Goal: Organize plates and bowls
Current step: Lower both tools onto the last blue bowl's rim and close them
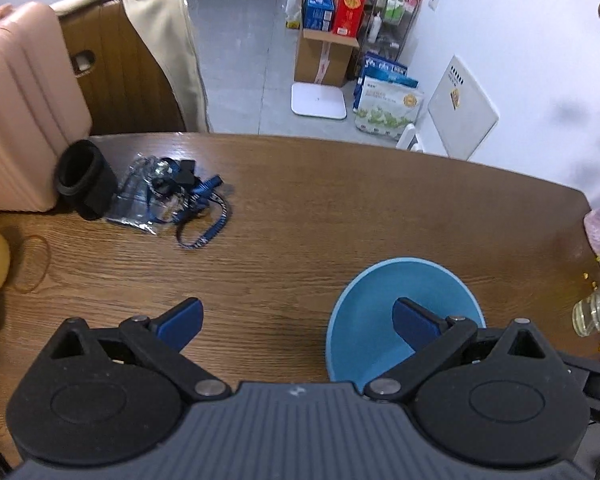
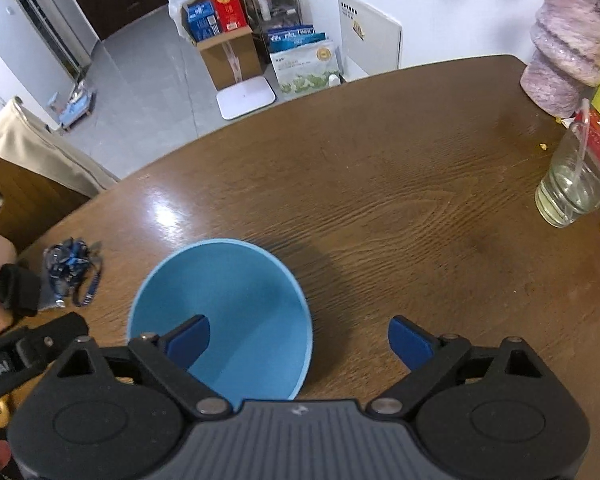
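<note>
Right jaws: the right gripper [image 2: 299,342] has its jaws wide apart and nothing is pinched. One blue finger [image 2: 190,340] hangs over the inside of the bowl and the other sits outside it, over bare table. This looks like getting ready to grab the rim.
Left jaws: the left gripper [image 1: 298,324] is wide apart too and holds nothing. One finger [image 1: 414,322] is over the bowl and the other is over bare wood.
Bowl: the blue bowl [image 2: 236,304] stands upright on the brown table [image 2: 380,184], near the front edge, between the two grippers. It is empty. No plate shows in either view.
Why so: both grippers point down at the same bowl, so I think it gets picked up next.
Things around: a glass jar [image 2: 568,184] with a straw stands well off to the right beside a purple vase [image 2: 564,56]. A black cup [image 1: 85,178] and a blue strap [image 1: 196,208] lie far to the left.
In the way: nothing sits close to the bowl. The two grippers could bump each other.
</note>
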`<state>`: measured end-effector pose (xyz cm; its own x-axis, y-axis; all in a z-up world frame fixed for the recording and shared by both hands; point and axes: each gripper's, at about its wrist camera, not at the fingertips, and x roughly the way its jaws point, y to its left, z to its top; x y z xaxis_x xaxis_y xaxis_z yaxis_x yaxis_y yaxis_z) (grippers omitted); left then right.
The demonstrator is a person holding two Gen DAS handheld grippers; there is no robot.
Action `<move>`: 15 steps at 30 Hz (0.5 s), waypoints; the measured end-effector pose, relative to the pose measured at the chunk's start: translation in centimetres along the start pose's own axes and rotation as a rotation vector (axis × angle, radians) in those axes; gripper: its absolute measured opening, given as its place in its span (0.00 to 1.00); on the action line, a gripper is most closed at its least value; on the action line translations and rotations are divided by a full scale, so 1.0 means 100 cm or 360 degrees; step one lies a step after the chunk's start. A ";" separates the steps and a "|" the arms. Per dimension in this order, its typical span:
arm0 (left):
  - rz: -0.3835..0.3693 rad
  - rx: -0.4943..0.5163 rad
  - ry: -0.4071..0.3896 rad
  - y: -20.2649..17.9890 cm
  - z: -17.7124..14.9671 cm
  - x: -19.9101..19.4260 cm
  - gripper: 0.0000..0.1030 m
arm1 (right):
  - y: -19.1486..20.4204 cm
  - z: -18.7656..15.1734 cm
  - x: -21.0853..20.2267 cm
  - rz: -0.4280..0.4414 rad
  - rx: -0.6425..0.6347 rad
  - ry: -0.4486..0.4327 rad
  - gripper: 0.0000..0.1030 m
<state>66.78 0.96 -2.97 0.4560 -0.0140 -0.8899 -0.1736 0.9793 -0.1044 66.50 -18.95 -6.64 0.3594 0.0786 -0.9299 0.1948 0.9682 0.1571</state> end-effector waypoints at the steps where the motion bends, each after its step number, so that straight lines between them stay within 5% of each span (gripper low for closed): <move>1: -0.0003 0.0002 0.0010 -0.002 0.000 0.005 1.00 | 0.000 0.000 0.004 -0.0006 -0.0006 0.0008 0.92; 9: -0.0002 0.0002 0.0077 -0.011 -0.005 0.037 0.85 | -0.013 0.005 0.027 -0.0059 -0.0004 0.0050 0.84; 15: -0.0020 0.0002 0.0111 -0.016 -0.007 0.049 0.68 | -0.020 0.003 0.037 -0.0031 -0.0003 0.0069 0.65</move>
<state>68.71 -0.76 -7.44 0.3963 -0.0403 -0.9172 -0.1672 0.9792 -0.1152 67.70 -20.64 -10.24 0.3158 0.0702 -0.9462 0.1996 0.9700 0.1385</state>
